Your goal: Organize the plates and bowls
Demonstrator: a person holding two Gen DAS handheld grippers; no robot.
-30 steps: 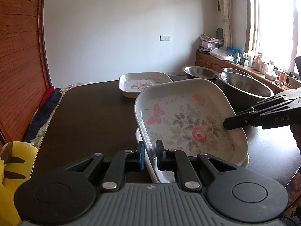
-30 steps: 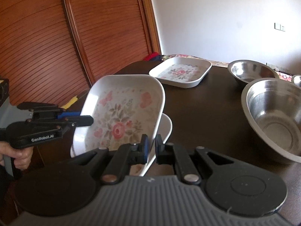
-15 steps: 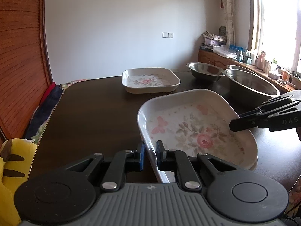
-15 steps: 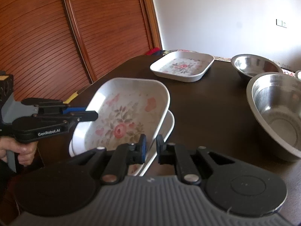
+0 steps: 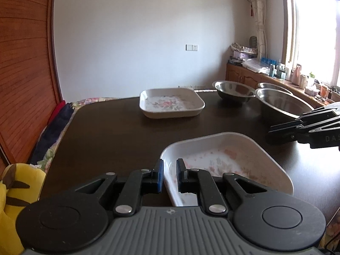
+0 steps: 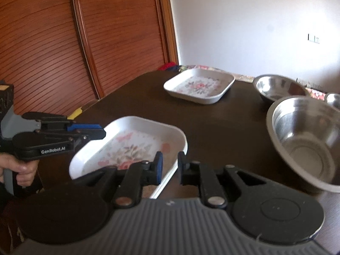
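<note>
A white square plate with a pink flower print lies nearly level at the near end of the dark table. My left gripper is shut on its near rim. My right gripper is at the opposite rim. Its jaws are opening, and the rim runs loosely through the gap, closer to the right finger. A second flowered plate sits alone farther back on the table. Whatever is under the held plate is hidden.
Two steel bowls, a small one and a large one, stand at the table's right side, with a third behind them. A wooden slatted wall runs along the left. A person's hand holds the left gripper.
The held plate has swung down from a steep tilt to almost flat, covering the plate seen beneath it earlier. The right gripper's fingers have spread apart.
</note>
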